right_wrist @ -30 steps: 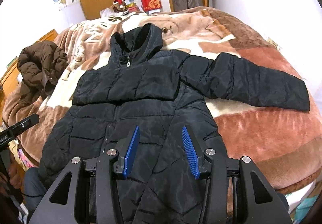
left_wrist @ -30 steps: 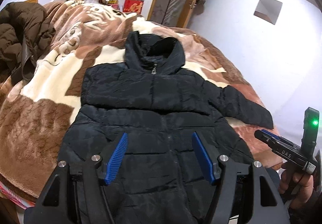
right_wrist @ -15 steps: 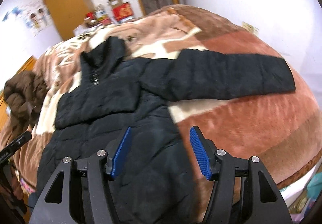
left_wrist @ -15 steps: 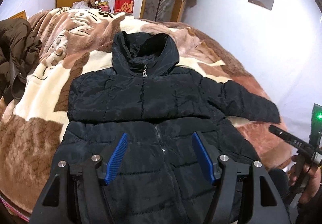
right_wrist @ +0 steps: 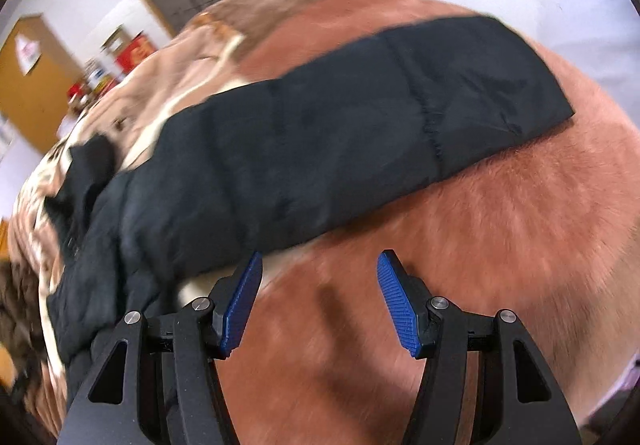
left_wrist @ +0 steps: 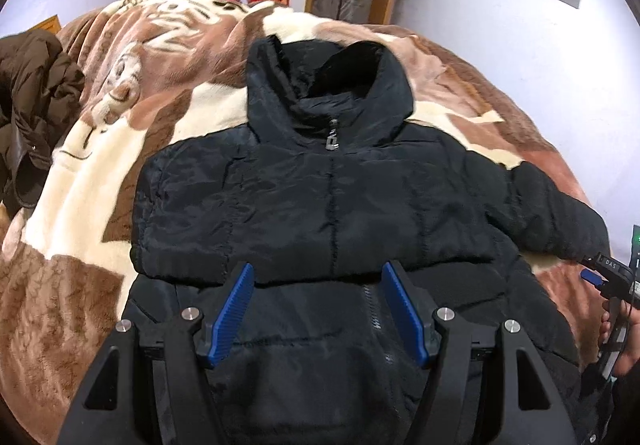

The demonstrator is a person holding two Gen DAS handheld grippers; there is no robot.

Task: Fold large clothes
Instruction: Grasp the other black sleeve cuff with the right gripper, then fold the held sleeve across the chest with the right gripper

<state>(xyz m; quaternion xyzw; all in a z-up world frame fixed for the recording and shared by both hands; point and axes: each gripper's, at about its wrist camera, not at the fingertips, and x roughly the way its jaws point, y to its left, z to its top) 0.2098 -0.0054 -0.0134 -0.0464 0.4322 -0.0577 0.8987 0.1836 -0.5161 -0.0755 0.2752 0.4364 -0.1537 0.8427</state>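
Both tools, left tool (left_wrist: 318,315) and right tool (right_wrist: 320,305), are held spread, empty; the soft, puffy, slippery jacket (left_wrist: 332,205) is best gripped at the sleeve (right_wrist: 400,101) cuff.

Quilted slightly shiny jacket (left_wrist: 320,205), plush blanket (left_wrist: 80,285)

Both the left gripper (left_wrist: 318,311) and the right gripper (right_wrist: 320,303) hover with jaws spread wide, nothing between them.

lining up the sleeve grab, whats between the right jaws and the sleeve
Only bare blanket: in the right wrist view the open right gripper hangs above it, just short of the sleeve, with nothing lying between.
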